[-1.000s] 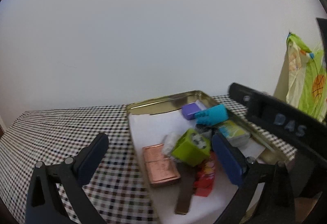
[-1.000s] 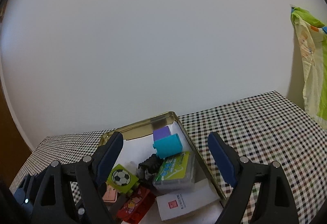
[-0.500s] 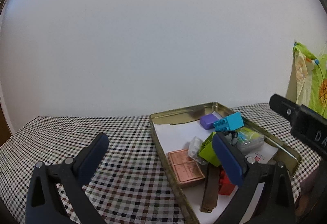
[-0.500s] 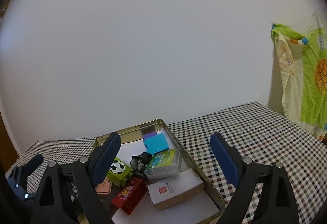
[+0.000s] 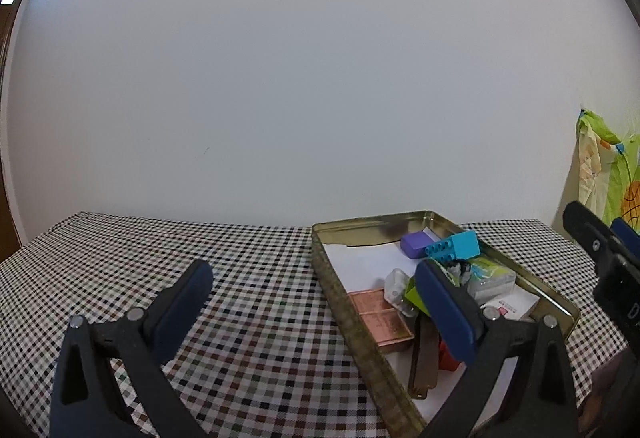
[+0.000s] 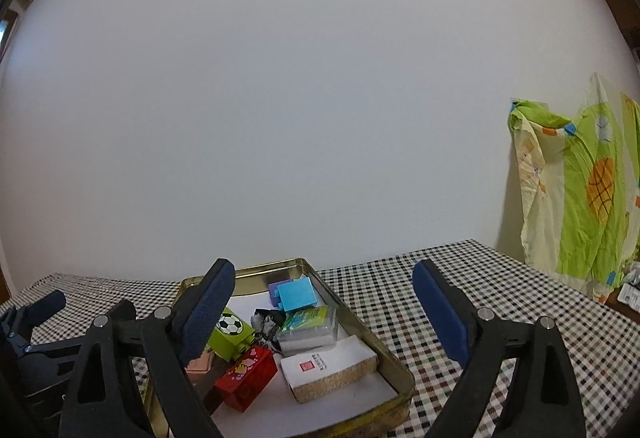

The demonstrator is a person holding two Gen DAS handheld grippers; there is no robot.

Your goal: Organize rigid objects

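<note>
A gold tin tray [image 5: 348,314] stands on the checked tablecloth [image 5: 160,250] and holds several small items. At its far end lie a purple block [image 5: 416,243] and a cyan brick [image 5: 456,246]; copper plates [image 5: 380,314] lie by its left wall. The right wrist view shows the tray [image 6: 360,322] with a green soccer cube [image 6: 230,330], a red brick [image 6: 246,376], a clear case [image 6: 308,324] and a white cork-sided box [image 6: 328,364]. My left gripper [image 5: 312,274] is open over the tray's left rim, holding nothing. My right gripper [image 6: 323,270] hangs open and empty above the tray's right side.
A green and yellow printed cloth [image 6: 580,198] hangs at the right beyond the table's end. A plain white wall runs behind the table. Checked cloth stretches left of the tray and right of it [image 6: 460,302]. A finger [image 6: 48,302] of my left gripper shows at the right wrist view's left edge.
Both grippers drew back from the tray, so its contents look smaller. In the left wrist view the tray slid right. The right gripper's fingers spread slightly wider.
</note>
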